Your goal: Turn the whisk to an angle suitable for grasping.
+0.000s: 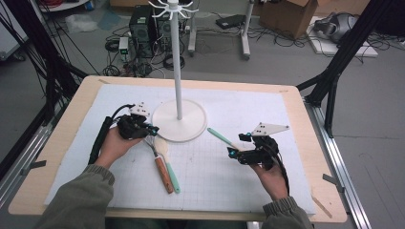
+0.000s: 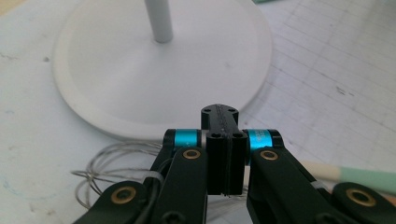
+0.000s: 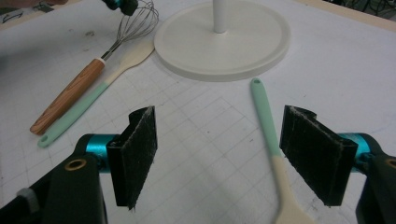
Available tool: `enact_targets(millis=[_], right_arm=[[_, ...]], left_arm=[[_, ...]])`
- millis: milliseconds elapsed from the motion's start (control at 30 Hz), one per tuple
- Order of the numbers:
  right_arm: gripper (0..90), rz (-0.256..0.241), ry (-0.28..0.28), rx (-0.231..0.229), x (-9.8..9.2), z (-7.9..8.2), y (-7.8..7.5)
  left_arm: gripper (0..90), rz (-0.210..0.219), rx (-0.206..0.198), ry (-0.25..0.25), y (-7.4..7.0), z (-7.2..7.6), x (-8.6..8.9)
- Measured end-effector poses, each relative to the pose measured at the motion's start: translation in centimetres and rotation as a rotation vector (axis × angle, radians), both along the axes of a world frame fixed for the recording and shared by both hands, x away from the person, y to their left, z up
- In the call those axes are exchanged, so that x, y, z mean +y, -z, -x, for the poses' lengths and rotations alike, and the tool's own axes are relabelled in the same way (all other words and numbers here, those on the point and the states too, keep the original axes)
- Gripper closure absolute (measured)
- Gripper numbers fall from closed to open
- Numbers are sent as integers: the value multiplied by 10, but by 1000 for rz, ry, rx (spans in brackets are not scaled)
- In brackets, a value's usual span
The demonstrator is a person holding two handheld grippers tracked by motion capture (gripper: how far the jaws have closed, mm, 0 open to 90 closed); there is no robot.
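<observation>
My left gripper [image 1: 146, 129] is shut, its pads pressed together with nothing seen between them, beside the base of a white stand [image 1: 179, 120]. Its jaws [image 2: 223, 126] hover over the wire head of a whisk [image 2: 108, 164], whose wooden handle [image 1: 163, 174] points toward me. Beside the whisk lies a spatula [image 1: 170, 172] with a mint handle and cream blade. My right gripper [image 3: 219, 154] stands open, its pads on either side of a second mint-and-cream utensil [image 3: 264, 112]. That utensil [image 1: 218, 136] lies right of the stand's base, with the right gripper [image 1: 235, 151] at its near end.
The stand's thin pole [image 1: 176, 57] rises from the round base to a ring of hooks. A white gridded mat [image 1: 267, 181] covers the wooden table [image 1: 62, 143]. Cables, boxes and a frame stand on the floor beyond.
</observation>
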State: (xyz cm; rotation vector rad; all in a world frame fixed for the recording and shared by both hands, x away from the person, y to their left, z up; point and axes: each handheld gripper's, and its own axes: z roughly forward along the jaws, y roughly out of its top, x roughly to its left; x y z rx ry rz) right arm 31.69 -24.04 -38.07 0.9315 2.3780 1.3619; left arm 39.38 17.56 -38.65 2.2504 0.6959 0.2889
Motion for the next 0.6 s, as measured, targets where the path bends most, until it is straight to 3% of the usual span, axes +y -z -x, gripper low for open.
enact_targets(millis=[67,233,600], right_arm=[[266,4,-1,3,0,-1,0],[265,2,-2,2,0,-1,1],[265,-3,-4,0,-1,0,0]], left_arm=[[895,0,-6,-1,-1,-5,-2],[895,-47,24,-13,6,-19,-8],[895,-91,38,-39,13,-22,-5]])
